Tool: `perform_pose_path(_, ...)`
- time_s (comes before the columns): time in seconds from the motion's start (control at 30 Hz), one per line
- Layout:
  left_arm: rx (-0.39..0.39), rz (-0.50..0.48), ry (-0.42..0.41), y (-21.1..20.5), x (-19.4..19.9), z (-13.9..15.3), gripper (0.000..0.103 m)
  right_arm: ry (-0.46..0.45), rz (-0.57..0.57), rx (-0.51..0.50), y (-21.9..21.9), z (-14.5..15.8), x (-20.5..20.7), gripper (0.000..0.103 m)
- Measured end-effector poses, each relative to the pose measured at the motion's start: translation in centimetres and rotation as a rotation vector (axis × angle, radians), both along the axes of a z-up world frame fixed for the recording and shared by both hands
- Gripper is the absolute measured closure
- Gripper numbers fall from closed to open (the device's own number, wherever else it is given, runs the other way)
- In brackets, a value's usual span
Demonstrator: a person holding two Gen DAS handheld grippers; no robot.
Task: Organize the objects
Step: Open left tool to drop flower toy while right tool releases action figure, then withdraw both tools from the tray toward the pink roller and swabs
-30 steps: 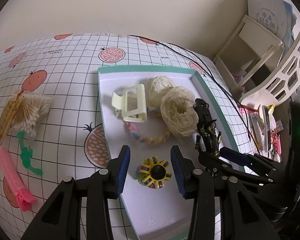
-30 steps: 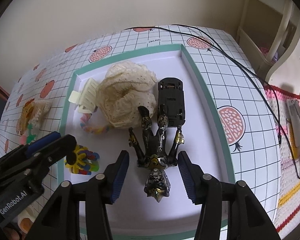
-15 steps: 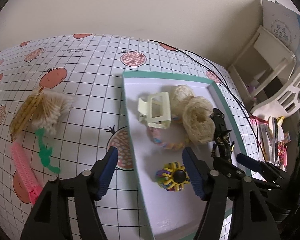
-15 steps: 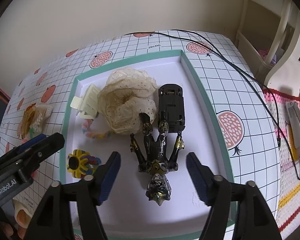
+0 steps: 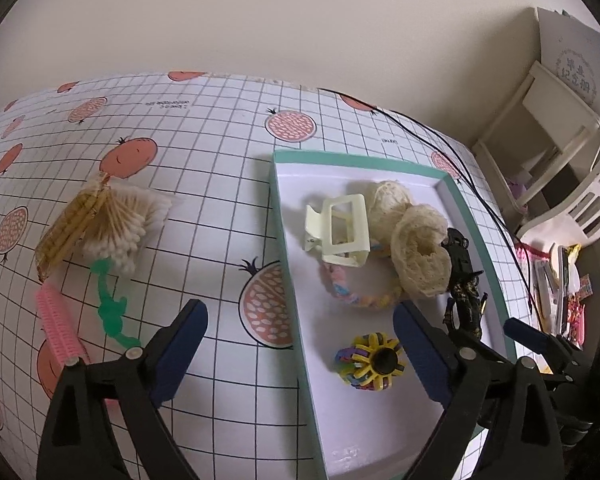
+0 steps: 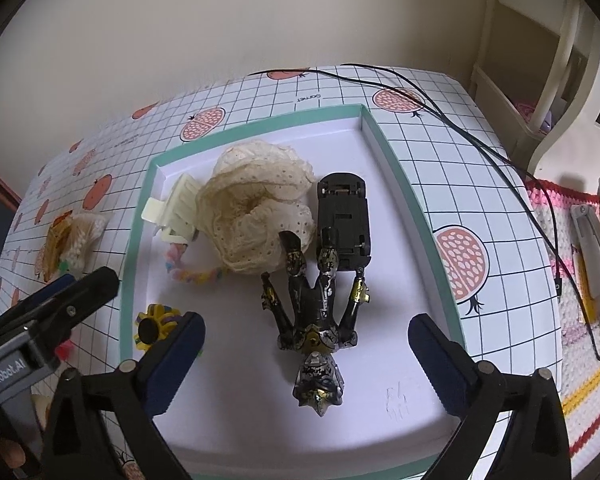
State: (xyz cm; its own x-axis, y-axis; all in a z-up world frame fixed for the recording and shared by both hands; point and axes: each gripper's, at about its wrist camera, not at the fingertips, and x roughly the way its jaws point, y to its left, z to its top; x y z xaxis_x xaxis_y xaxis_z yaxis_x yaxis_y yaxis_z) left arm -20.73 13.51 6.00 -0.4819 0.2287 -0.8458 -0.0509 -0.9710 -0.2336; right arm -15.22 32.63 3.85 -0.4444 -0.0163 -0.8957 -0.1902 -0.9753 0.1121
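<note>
Hidden: braided pastel hair tie (image 5: 360, 295) partly under the cream claw clip (image 5: 340, 229); toy car (image 6: 343, 220) lies underside-up.
Textures: lacy cream scrunchies (image 6: 256, 216); glossy black-gold figure (image 6: 314, 320), head toward the camera.
Tray: teal-rimmed box lid (image 5: 286, 256) holds these and the ridged multicoloured toy (image 5: 374, 362).
Outside the tray: cotton swabs (image 5: 112, 224), pink roller (image 5: 58, 324), green clip (image 5: 110, 306).
Left gripper (image 5: 300, 356): spread wide, empty, straddling the rim.
Right gripper (image 6: 306, 364): spread wide, empty, over the figure.

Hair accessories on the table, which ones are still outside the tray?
The pink hair roller and the green hair tie; the cream claw clip, lace scrunchies and pastel braided band are inside the tray.
</note>
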Motion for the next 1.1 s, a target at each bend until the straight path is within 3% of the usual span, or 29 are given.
perform_pose_path(0.63,-0.038,0.030,0.027,-1.2,0.1,1.1,0.007,0.035,-0.055,0.003,0.0,1.0,-0.3,0.000)
perform_pose_path(0.87,-0.004,0.121,0.077,-5.5,0.5,3.0,0.007,0.082,-0.037,-0.006,-2.2,2.1,-0.9,0.000)
perform_pose_path(1.1,-0.006,0.260,0.108,-12.6,1.1,4.7,0.007,0.140,0.028,0.004,-5.7,3.4,-1.7,0.000)
